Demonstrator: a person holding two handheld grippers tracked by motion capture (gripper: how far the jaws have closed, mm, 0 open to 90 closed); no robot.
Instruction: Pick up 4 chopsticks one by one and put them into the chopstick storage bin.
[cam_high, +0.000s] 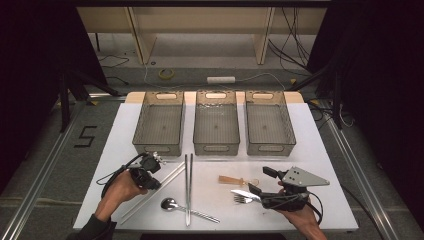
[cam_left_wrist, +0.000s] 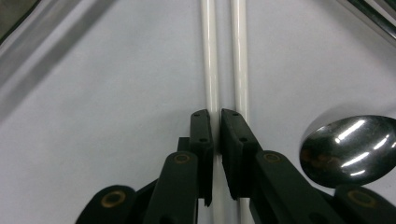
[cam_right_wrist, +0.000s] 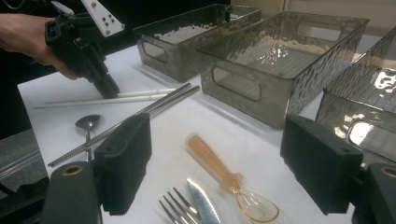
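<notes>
Two white chopsticks (cam_high: 141, 204) lie slantwise at the table's front left. My left gripper (cam_high: 154, 183) points down onto them. In the left gripper view its jaws (cam_left_wrist: 216, 126) stand almost together with the left white chopstick (cam_left_wrist: 209, 56) pinched between the pads, and the other chopstick (cam_left_wrist: 239, 56) runs under the right jaw. My right gripper (cam_high: 261, 181) hovers wide open at the front right, nothing between its pads (cam_right_wrist: 126, 158). Below it lie an amber plastic spoon (cam_right_wrist: 219, 170), a fork (cam_right_wrist: 180, 207) and a knife (cam_right_wrist: 203, 203).
Three clear bins (cam_high: 158, 148) (cam_high: 216, 149) (cam_high: 270, 149) stand in a row at the back of the white table (cam_high: 310, 150). A pair of metal chopsticks (cam_high: 188, 190) and a metal spoon (cam_high: 170, 203) lie in the front middle, the spoon bowl (cam_left_wrist: 350, 149) close to my left jaws.
</notes>
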